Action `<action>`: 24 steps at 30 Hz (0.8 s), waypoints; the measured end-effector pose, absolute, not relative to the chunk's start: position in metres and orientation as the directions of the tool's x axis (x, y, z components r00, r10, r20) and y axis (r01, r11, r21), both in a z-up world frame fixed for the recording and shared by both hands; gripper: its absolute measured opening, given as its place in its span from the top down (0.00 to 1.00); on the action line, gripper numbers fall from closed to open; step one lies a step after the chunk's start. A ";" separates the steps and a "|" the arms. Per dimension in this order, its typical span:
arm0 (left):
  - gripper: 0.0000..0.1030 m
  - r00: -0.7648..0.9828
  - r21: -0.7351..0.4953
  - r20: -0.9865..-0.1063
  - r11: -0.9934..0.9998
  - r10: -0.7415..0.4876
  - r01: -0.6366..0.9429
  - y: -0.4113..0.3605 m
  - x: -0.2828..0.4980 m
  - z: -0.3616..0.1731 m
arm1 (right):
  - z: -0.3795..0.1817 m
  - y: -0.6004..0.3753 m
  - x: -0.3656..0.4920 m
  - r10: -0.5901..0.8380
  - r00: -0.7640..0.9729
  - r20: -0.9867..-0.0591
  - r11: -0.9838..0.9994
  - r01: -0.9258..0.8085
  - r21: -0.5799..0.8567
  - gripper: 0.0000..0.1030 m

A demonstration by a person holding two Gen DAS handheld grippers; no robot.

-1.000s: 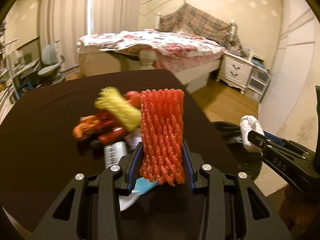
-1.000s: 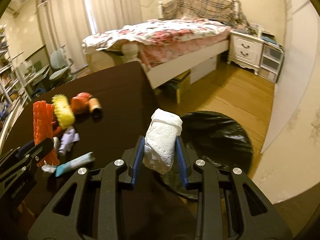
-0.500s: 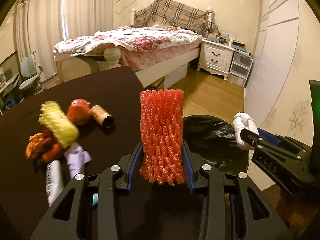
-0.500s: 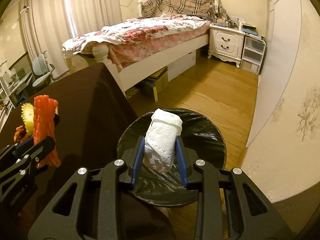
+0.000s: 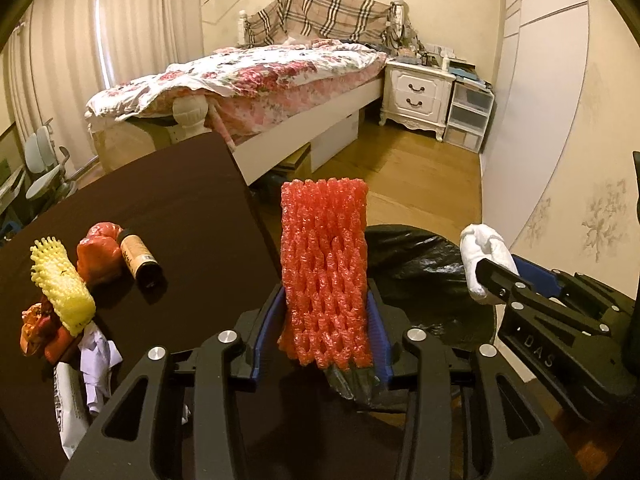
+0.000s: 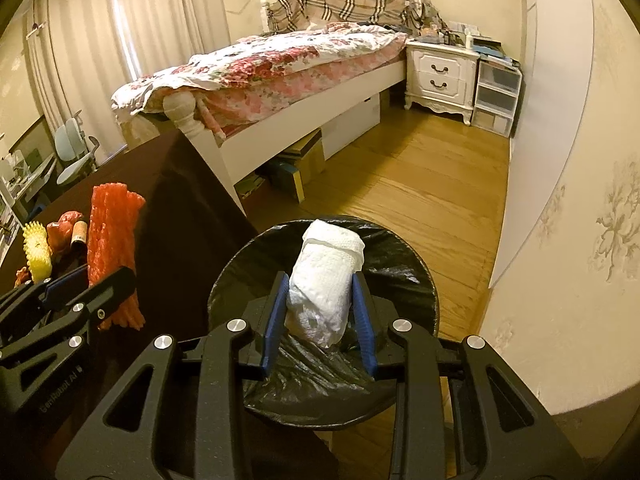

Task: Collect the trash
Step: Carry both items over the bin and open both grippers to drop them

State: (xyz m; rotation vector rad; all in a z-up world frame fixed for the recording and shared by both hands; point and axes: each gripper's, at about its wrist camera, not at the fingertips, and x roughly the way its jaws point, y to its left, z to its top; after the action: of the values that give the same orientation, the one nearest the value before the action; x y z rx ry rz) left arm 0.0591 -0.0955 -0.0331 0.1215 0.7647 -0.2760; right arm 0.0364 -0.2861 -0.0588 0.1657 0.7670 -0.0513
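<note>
Bedroom floor, bin bag (image 6: pixel 384 248) waiting: right gripper (image 6: pixel 322 300) holds the white tissue wad (image 6: pixel 326 280) over it, jaws just easing; left gripper (image 5: pixel 324 312), loosening, brings red foam netting (image 5: pixel 324 264) alongside.

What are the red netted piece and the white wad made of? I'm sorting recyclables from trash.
Red netted sleeve: looks like foam plastic mesh, matte, with puffy woven strands and open diamond holes. White wad: probably tissue or paper towel, soft and matte, with a dimpled embossed surface and crumpled folds. Neither is certain from looks alone.
</note>
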 end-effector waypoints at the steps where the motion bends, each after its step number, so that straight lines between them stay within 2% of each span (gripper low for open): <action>1: 0.50 0.686 0.008 -0.698 0.956 -0.204 0.292 -0.096 0.059 -0.033 | -0.058 -0.288 0.037 0.009 0.722 -0.692 0.985 0.114 0.132 0.62; 2: 0.42 0.685 0.006 -0.699 0.957 -0.203 0.290 -0.095 0.060 -0.033 | -0.059 -0.290 0.036 0.005 0.722 -0.692 0.983 0.122 0.134 0.58; 3: 0.39 0.686 0.001 -0.699 0.958 -0.204 0.286 -0.094 0.060 -0.033 | -0.059 -0.289 0.038 0.002 0.722 -0.692 0.982 0.128 0.137 0.55; 7: 0.29 0.688 -0.011 -0.695 0.960 -0.208 0.279 -0.092 0.060 -0.031 | -0.061 -0.294 0.036 -0.015 0.719 -0.694 0.978 0.156 0.140 0.53; 15: 0.28 0.697 -0.006 -0.689 0.964 -0.196 0.265 -0.085 0.052 -0.027 | -0.058 -0.293 0.027 -0.022 0.713 -0.701 0.976 0.168 0.141 0.46; 24: 0.28 0.694 -0.002 -0.703 0.975 -0.158 0.220 -0.060 0.042 -0.025 | -0.050 -0.265 0.013 0.022 0.715 -0.699 0.983 0.113 0.146 0.43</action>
State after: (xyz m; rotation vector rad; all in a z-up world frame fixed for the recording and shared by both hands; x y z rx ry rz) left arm 0.0416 -0.0596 -0.0250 0.0849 0.7760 -0.2113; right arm 0.0129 -0.2653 -0.0496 0.1838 0.7742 -0.0509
